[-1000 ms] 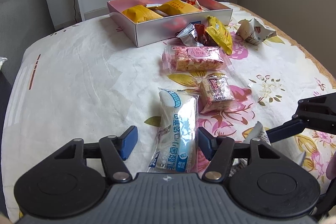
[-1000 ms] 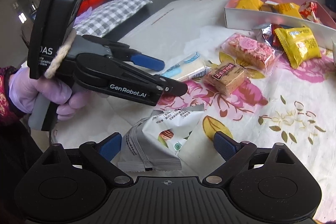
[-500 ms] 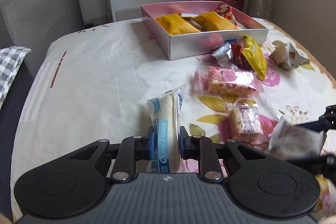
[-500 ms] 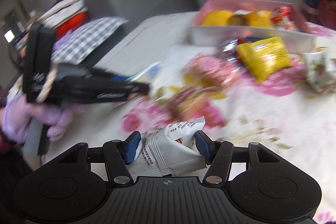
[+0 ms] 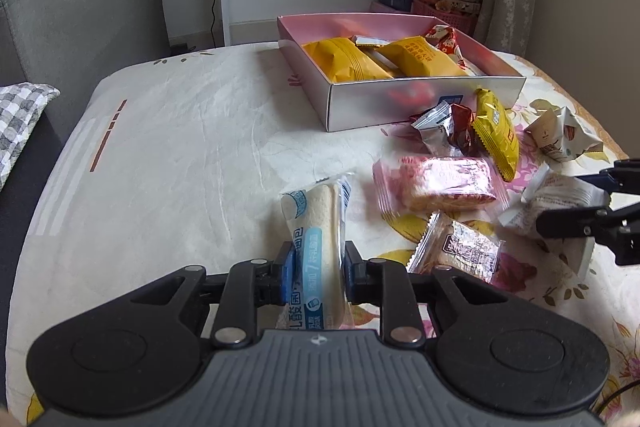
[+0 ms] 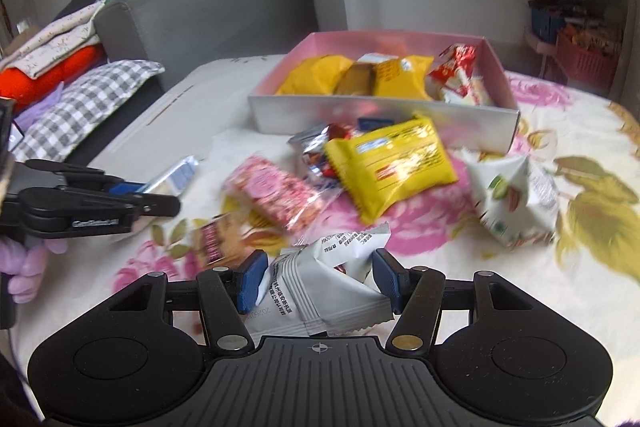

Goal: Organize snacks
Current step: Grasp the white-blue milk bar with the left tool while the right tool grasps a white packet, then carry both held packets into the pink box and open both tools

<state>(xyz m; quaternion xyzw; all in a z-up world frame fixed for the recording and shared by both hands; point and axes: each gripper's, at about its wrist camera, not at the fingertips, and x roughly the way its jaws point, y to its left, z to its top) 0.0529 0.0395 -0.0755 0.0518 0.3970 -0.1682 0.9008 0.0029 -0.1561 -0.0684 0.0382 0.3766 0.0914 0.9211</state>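
Both cameras sit low on their grippers, looking down and forward across the table (image 5: 168, 155) toward the pink box (image 5: 420, 99). The left view faces it from its near-left, the right view from its near side. Both share the box (image 6: 380, 115) and the snacks before it

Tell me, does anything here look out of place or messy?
Yes. Several snack packs lie loose in a heap on the tablecloth in front of the pink box, not inside it. One white pouch looks crumpled. Nothing appears spilled or torn.
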